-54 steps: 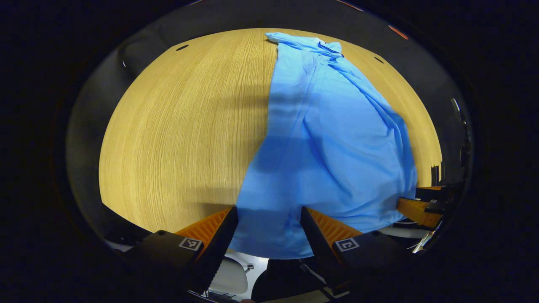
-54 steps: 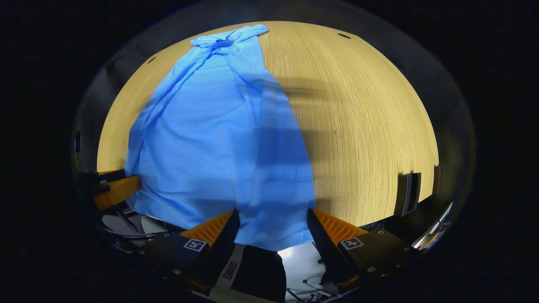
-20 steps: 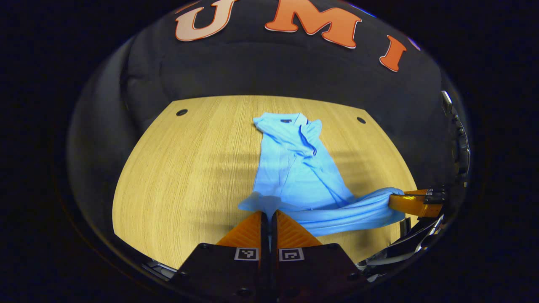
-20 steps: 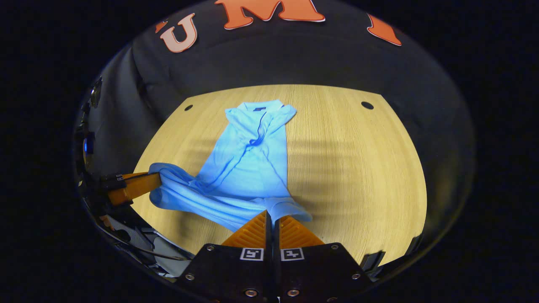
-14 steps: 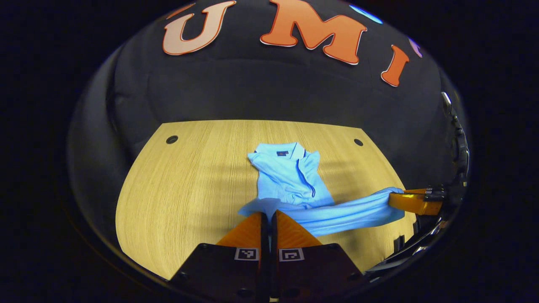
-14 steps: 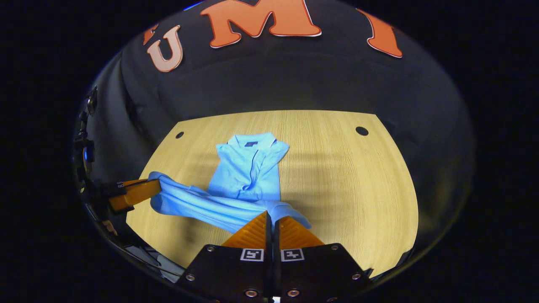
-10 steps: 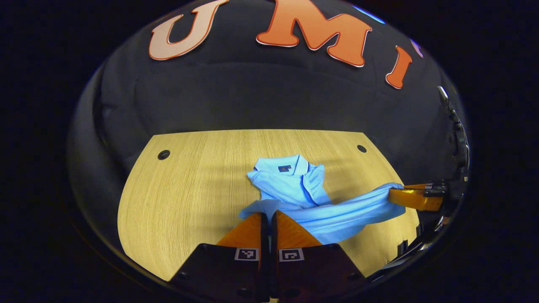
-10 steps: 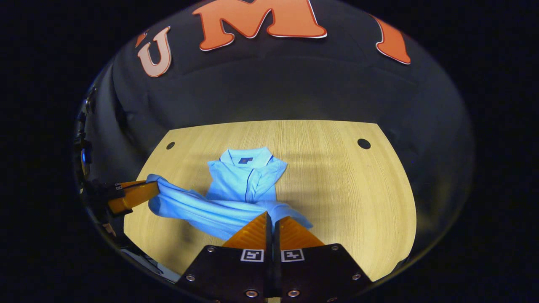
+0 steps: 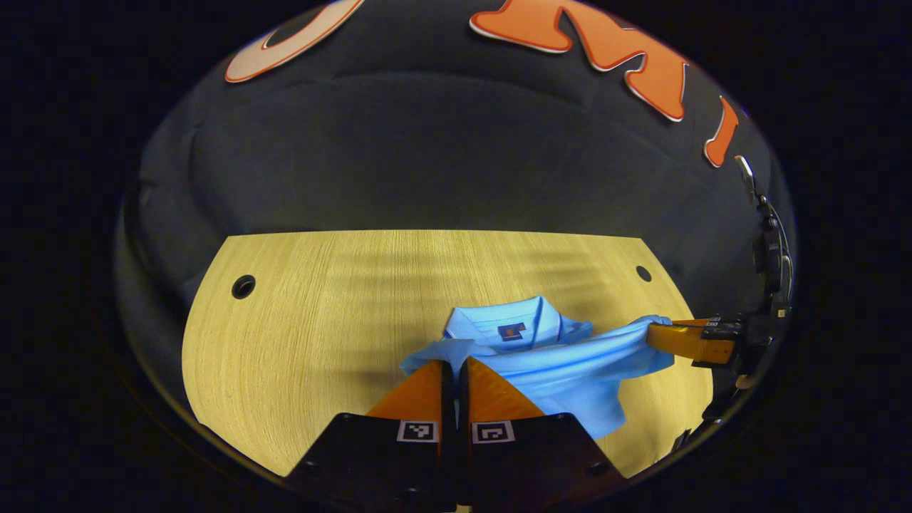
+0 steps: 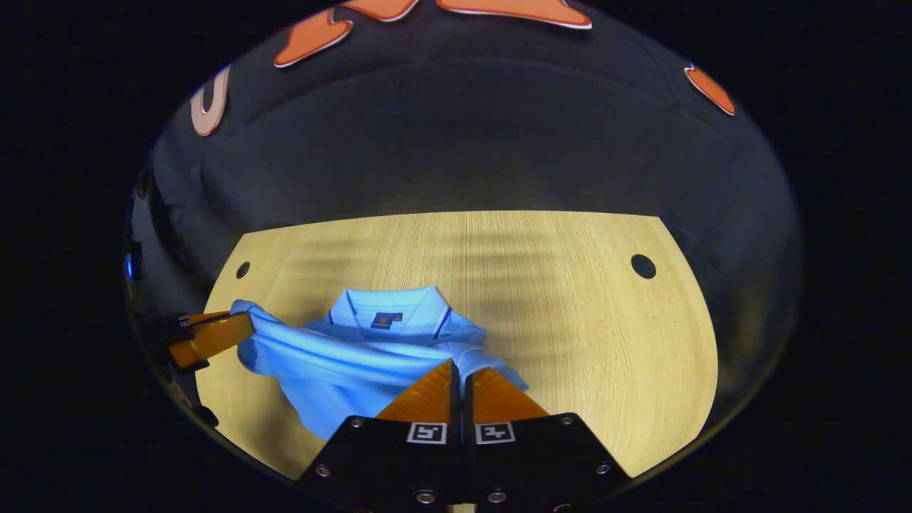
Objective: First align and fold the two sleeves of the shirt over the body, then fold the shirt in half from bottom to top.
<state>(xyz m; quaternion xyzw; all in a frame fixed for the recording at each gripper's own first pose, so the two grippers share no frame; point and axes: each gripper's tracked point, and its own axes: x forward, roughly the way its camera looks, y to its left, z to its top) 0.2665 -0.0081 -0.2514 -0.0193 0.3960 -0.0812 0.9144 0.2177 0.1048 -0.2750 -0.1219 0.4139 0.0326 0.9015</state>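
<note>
both views look from the near table [image 9: 299, 335] edge toward the far wall, close above, sharing the shirt [image 9: 556, 363] [image 10: 342, 356].

In the left gripper view, bare surface [image 9: 299, 335] spreads from 9 to 12 o'clock of the shirt [image 9: 548, 356]; the right gripper [image 9: 659, 335] blocks 3 o'clock, the wall [image 9: 427, 157] beyond.
</note>
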